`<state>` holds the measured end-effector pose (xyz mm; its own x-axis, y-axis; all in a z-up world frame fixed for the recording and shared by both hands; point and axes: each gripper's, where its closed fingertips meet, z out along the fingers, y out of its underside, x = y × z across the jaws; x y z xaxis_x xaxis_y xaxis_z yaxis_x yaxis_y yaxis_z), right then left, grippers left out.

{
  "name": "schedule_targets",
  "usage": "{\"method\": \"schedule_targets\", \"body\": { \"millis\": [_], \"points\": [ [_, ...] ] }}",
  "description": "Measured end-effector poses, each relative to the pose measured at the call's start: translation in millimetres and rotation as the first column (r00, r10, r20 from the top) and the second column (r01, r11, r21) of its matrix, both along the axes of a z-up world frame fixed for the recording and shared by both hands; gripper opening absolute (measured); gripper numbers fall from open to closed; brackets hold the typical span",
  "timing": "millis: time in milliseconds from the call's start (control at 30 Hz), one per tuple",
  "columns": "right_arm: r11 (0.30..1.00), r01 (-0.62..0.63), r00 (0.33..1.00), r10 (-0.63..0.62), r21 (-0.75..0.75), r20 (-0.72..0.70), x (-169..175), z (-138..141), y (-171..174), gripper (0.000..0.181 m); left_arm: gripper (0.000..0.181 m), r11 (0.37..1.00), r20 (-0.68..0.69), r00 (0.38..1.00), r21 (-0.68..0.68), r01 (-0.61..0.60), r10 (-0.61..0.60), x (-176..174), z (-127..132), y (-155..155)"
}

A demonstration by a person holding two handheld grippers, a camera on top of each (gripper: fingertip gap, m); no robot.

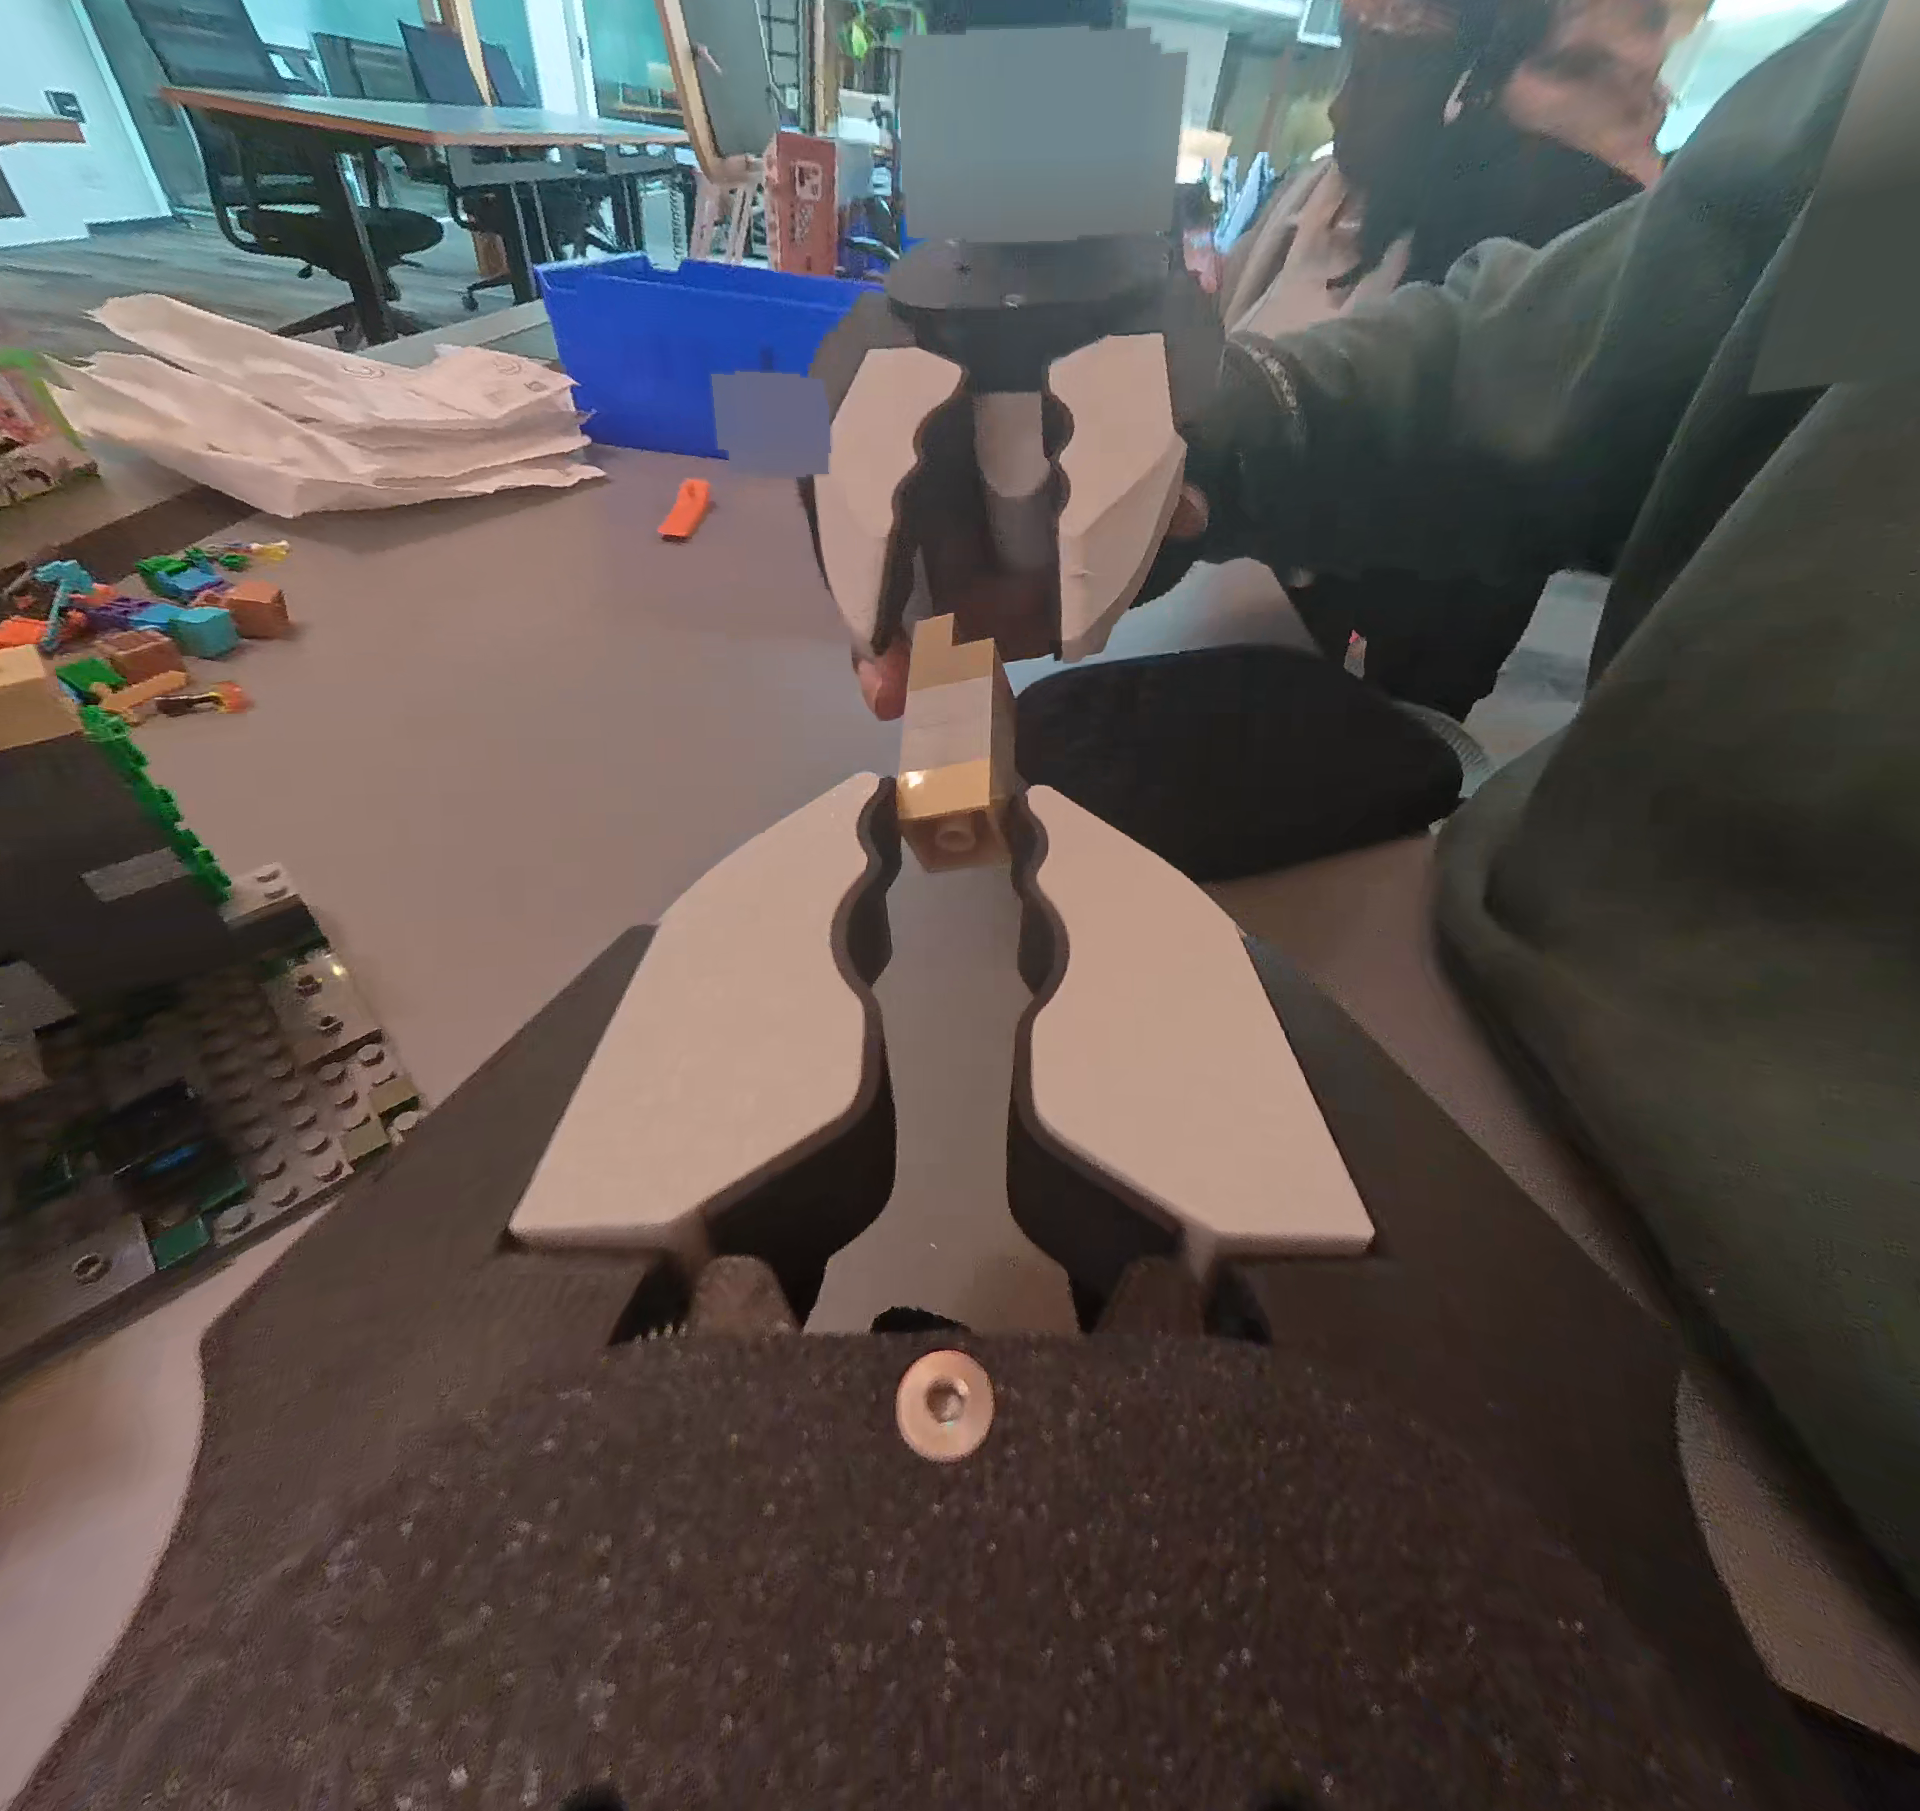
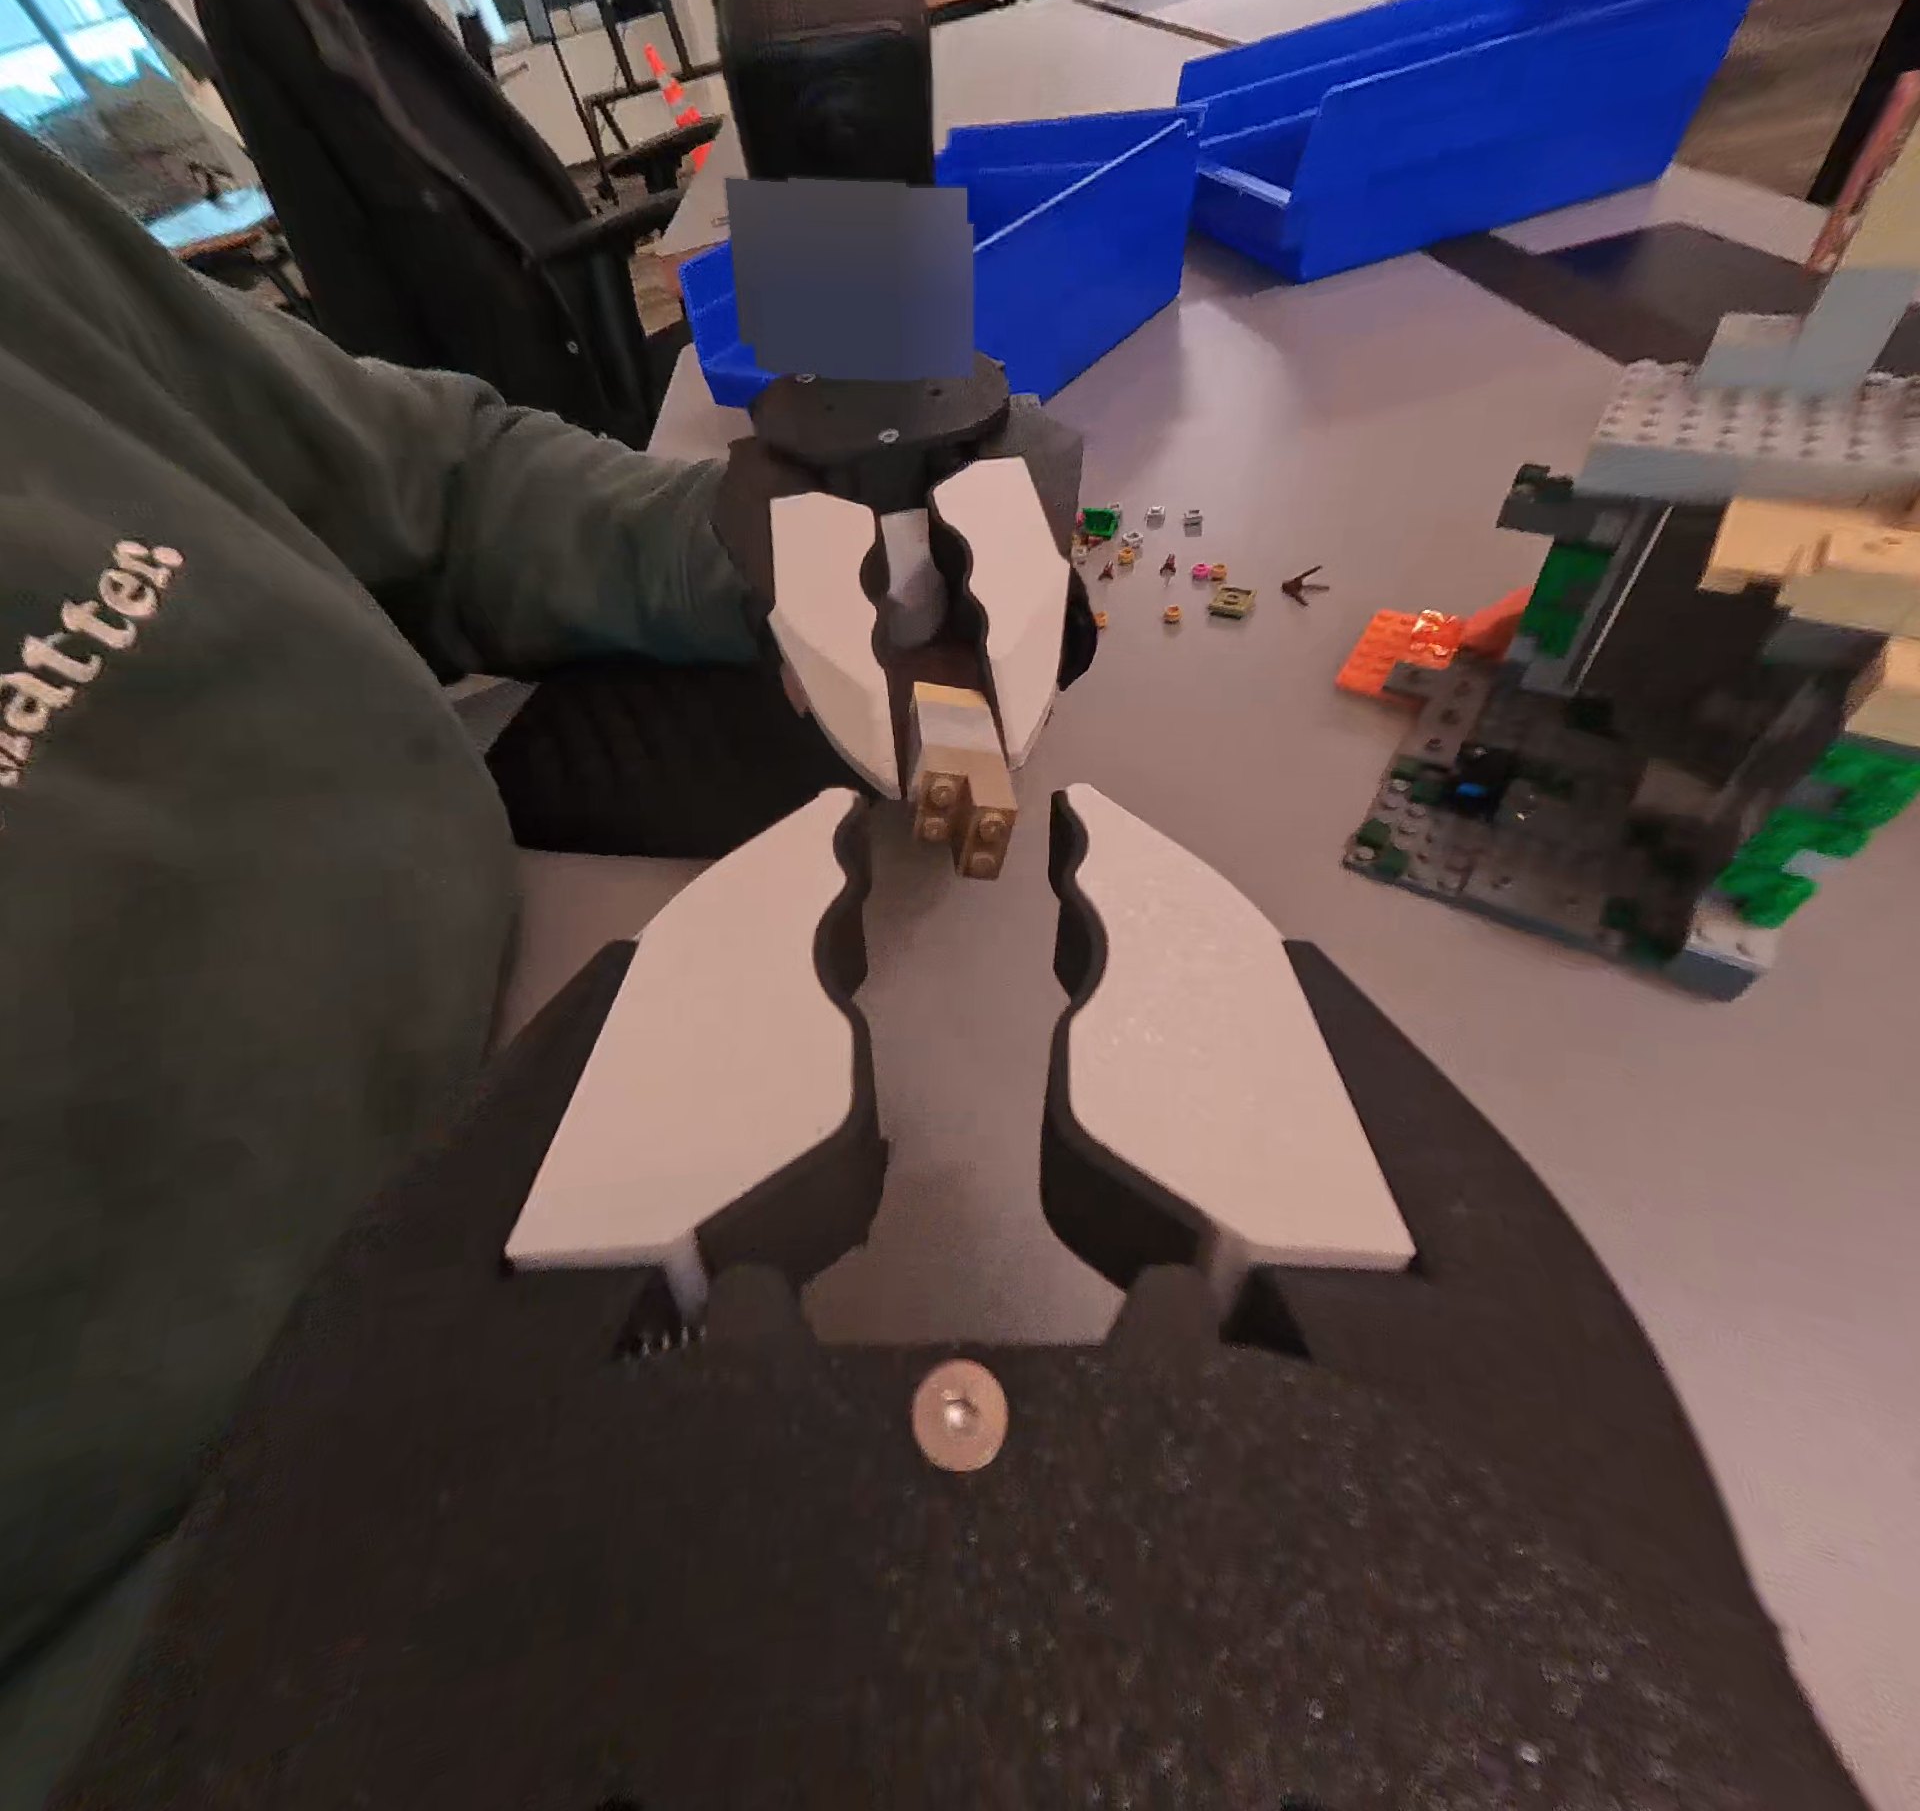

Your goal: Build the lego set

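Observation:
A tan lego piece (image 1: 951, 733), a short stack of bricks, is held above the grey table. My left gripper (image 1: 951, 800) is shut on one end of it. In the right wrist view the left gripper (image 2: 951, 769) faces the camera, with the piece's studded end (image 2: 966, 826) sticking out. My right gripper (image 2: 961, 805) is open, its tips on either side of that end with a gap on each side. It also shows in the left wrist view (image 1: 977, 655), opposite the left one. The partly built lego model (image 2: 1662, 722) stands on the table; it also shows in the left wrist view (image 1: 125, 982).
Loose coloured bricks (image 1: 156, 618) lie beyond the model, and small parts (image 2: 1164, 566) and orange plates (image 2: 1403, 649) lie near it. Blue bins (image 2: 1455, 99), white paper bags (image 1: 332, 411) and an orange tool (image 1: 686, 509) sit farther back. The person's dark sleeve (image 2: 520, 514) is close by. Only a small space, under 4 cm, lies between the two pairs of fingers.

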<state>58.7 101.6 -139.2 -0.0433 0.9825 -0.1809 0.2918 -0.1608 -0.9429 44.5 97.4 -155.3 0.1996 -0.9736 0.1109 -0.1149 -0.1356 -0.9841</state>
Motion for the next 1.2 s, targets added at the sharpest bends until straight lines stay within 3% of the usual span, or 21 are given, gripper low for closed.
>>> {"method": "schedule_targets", "body": {
  "millis": [67, 133, 433, 567, 633, 733, 833, 933, 1200],
  "points": [
    [0.999, -0.004, 0.999, 0.002, 0.047, 0.034, -3, -7, 0, 0.032, 0.02, 1.0, -0.02, 1.0, 0.019, -0.004, 0.005, 2, -2, -1],
    [0.996, -0.018, 0.999, 0.014, 0.091, 0.043, -5, -10, -1, 0.021, 0.02, 1.0, -0.032, 0.999, 0.023, 0.0, 0.001, 3, -4, -2],
    [0.937, -0.152, 0.987, 0.162, 0.315, -0.005, -6, -3, -9, 0.018, 0.017, 0.999, 0.01, 0.999, -0.011, 0.044, -0.043, 5, -1, -7],
    [0.953, -0.115, 0.992, 0.124, 0.281, -0.017, -9, -1, -2, 0.018, 0.017, 1.0, 0.012, 1.0, 0.012, 0.008, -0.008, 0, 3, -2],
    [0.977, -0.04, 0.999, 0.04, 0.209, 0.003, -9, 0, 9, 0.018, 0.017, 0.998, 0.006, 0.999, 0.04, -0.048, 0.048, -4, 5, 6],
    [0.988, 0.083, 0.986, -0.101, 0.132, 0.13, -2, -16, 28, 0.019, 0.017, 0.982, -0.036, 0.985, 0.093, -0.165, 0.169, -21, 2, 26],
    [0.98, 0.116, 0.916, -0.169, 0.163, 0.364, 5, -59, 37, 0.019, 0.017, 0.967, -0.062, 0.968, 0.094, -0.239, 0.245, -33, -4, 40],
    [0.984, 0.128, 0.838, -0.174, 0.123, 0.518, 2, -88, 36, 0.023, 0.017, 0.941, -0.108, 0.938, 0.123, -0.316, 0.329, -42, -12, 53],
    [0.99, 0.059, 0.698, -0.132, 0.127, 0.703, -23, -108, 41, 0.027, 0.017, 0.898, -0.146, 0.889, 0.148, -0.414, 0.434, -61, -19, 70]
  ]
}}
